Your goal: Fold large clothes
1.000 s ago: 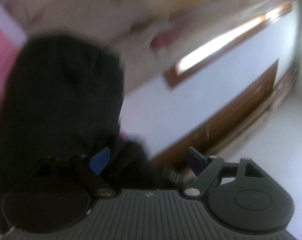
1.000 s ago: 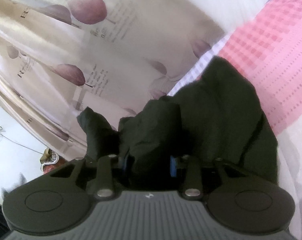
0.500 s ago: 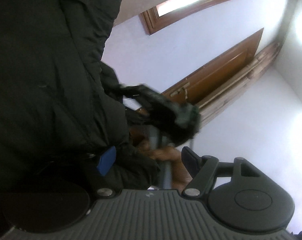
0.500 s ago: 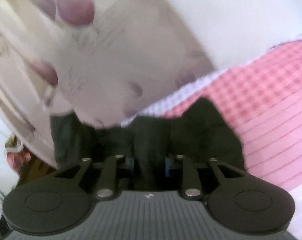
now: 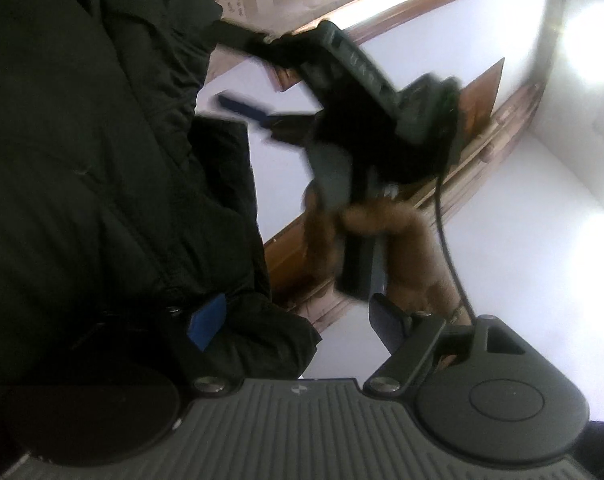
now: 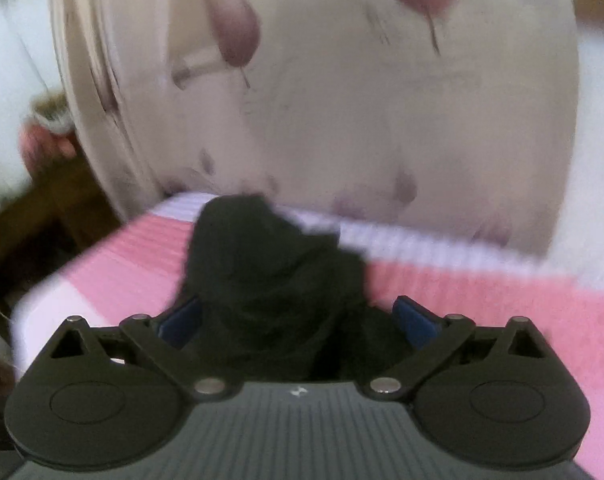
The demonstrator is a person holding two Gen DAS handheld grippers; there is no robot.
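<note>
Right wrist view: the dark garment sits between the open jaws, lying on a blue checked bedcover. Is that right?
Not quite. The bedcover is pink checked, not blue, as the right wrist view shows. The dark garment does sit between the right gripper jaws, which are opening.

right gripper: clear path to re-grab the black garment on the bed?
Probably yes. The right gripper is opening, and the black garment bunches between its spread pads on the pink bedspread with nothing else in front. Motion blur hides whether the pads touch the cloth.
</note>
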